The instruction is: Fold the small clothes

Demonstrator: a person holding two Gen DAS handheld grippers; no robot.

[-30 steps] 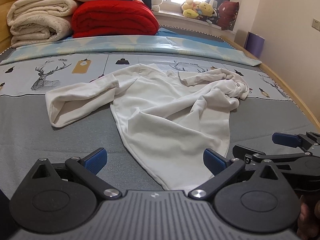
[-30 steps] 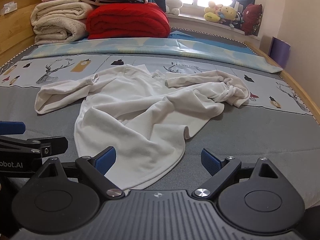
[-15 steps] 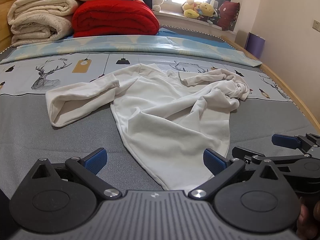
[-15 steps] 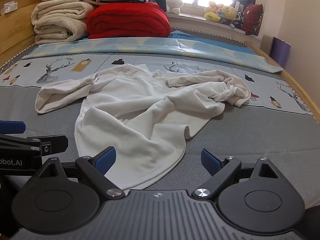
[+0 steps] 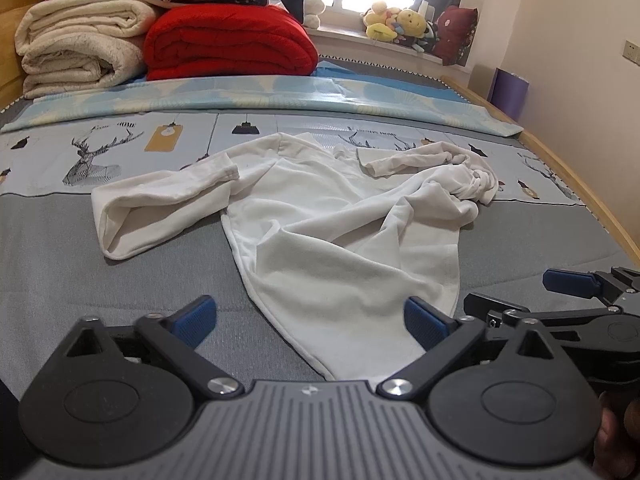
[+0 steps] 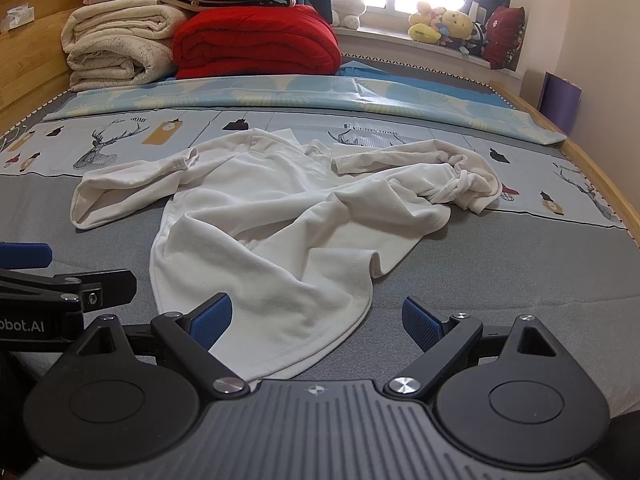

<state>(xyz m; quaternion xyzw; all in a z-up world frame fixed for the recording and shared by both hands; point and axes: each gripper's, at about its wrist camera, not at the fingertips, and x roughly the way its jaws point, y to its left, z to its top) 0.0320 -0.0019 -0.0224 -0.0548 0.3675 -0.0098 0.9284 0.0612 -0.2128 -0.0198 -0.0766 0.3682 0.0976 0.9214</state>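
Observation:
A white long-sleeved garment (image 5: 332,232) lies crumpled on the grey bed cover, one sleeve stretched left, the other bunched at the right; it also shows in the right wrist view (image 6: 272,232). Its hem points toward me. My left gripper (image 5: 310,318) is open and empty, its fingers either side of the hem's near tip. My right gripper (image 6: 316,318) is open and empty, just in front of the hem's right corner. The right gripper shows at the right of the left wrist view (image 5: 568,300), and the left gripper at the left of the right wrist view (image 6: 40,280).
Folded cream blankets (image 5: 80,48) and a red blanket (image 5: 228,44) are stacked at the head of the bed. Stuffed toys (image 5: 404,26) sit on the window sill. A wooden bed rail (image 5: 580,184) runs along the right. A purple box (image 5: 510,94) stands by the wall.
Both grippers have crept slightly forward toward the garment; both stay open. The garment has not moved.

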